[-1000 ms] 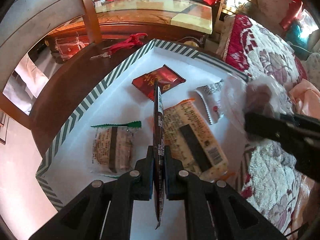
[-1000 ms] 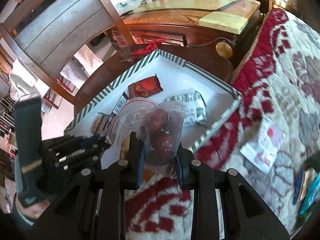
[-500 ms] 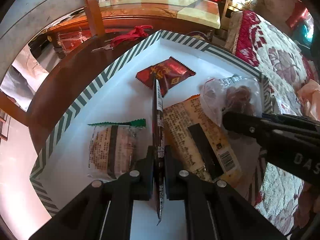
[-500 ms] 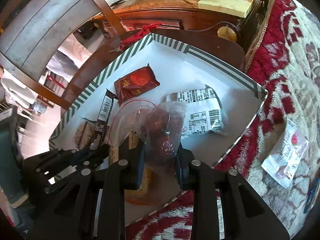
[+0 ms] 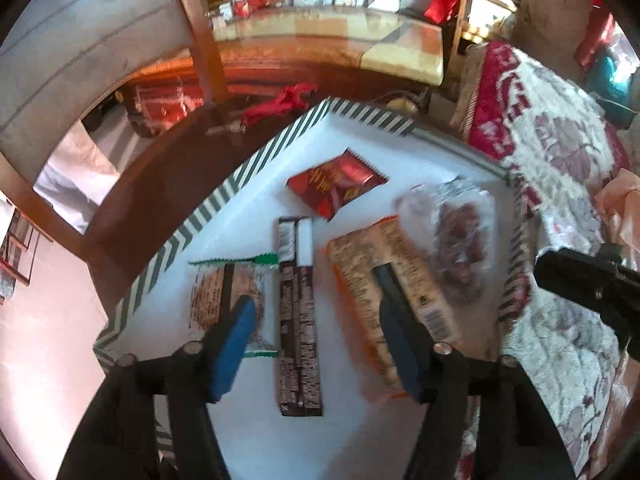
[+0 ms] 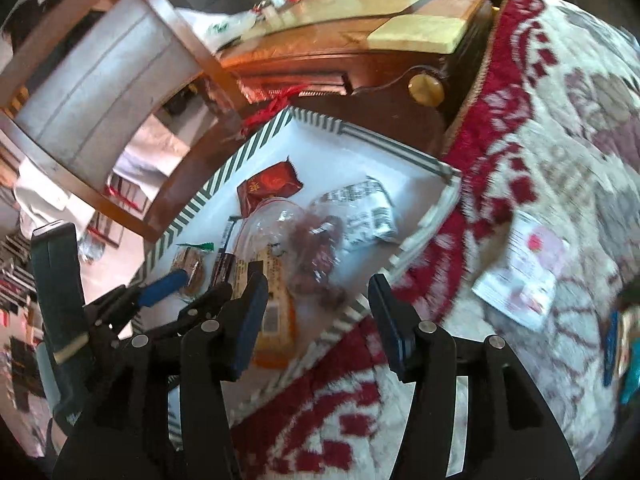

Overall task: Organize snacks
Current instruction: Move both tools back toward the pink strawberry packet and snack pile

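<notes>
A white box with a green-striped rim (image 5: 224, 194) (image 6: 192, 210) holds the snacks. The dark brown bar (image 5: 298, 312) lies flat on its floor, released, between my left gripper's (image 5: 314, 320) opening jaws. Beside it lie a clear cake packet (image 5: 224, 292), an orange-edged packet (image 5: 392, 288) and a red packet (image 5: 336, 184). The clear bag of red dates (image 5: 460, 236) (image 6: 316, 248) rests in the box, free of my right gripper (image 6: 316, 292), whose jaws are opening just in front of it. A white printed packet (image 6: 368, 216) lies behind the bag.
The box sits on a dark wooden table (image 5: 160, 168) beside a red and cream floral blanket (image 6: 540, 160). A white and pink packet (image 6: 524, 268) lies on the blanket, with blue packets (image 6: 624, 348) at the right edge. A grey-backed wooden chair (image 6: 100, 72) stands left.
Both grippers were shut on their snacks; both now stand apart. The brown bar dropped flat onto the box floor and the date bag landed in the box over the orange packet.
</notes>
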Demonstrator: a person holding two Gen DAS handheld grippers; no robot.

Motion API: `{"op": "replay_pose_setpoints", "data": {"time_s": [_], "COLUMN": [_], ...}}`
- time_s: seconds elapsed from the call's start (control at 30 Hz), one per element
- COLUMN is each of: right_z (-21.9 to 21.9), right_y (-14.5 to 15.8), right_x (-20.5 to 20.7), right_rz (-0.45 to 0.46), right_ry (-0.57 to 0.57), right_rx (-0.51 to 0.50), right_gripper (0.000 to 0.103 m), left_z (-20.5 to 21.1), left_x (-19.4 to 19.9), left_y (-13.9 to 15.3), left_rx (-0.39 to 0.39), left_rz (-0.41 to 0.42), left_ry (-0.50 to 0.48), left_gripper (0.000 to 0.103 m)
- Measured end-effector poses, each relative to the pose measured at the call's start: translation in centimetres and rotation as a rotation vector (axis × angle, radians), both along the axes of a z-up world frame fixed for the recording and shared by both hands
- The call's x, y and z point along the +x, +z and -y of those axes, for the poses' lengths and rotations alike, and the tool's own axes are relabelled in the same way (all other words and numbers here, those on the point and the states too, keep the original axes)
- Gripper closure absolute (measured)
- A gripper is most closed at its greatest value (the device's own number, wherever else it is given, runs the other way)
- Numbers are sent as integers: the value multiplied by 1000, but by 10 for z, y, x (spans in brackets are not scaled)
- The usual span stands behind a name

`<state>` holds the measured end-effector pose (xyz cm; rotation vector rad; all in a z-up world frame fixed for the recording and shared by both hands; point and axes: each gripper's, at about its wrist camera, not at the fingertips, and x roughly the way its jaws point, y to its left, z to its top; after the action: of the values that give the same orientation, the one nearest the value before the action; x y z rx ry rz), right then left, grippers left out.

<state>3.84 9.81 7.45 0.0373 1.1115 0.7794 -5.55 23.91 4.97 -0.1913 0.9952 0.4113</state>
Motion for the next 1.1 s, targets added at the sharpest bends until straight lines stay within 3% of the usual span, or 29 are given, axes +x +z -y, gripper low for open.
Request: {"op": "replay_pose_setpoints", "data": {"time_s": [0.1,0.43,0.8,1.1], "right_z": [20,106,194,224], "right_y": [6,12,4,-3], "right_x": [-7,-24,-36,-39], "right_rz": [23,47,22,10], "right_ry": [-24,-135,-266,-309], "right_rx": [2,-28,-37,-37], "right_gripper": [51,51,51,51], "left_z": [13,65,121,153], "left_x": [-2,6,26,48], "left_y": [13,34,36,32], "left_rx": [39,8,-35,-41], "left_rz": [25,68,50,32], "left_ry": [-25,-139,-253,-315], "left_gripper": [27,24,23,23]}}
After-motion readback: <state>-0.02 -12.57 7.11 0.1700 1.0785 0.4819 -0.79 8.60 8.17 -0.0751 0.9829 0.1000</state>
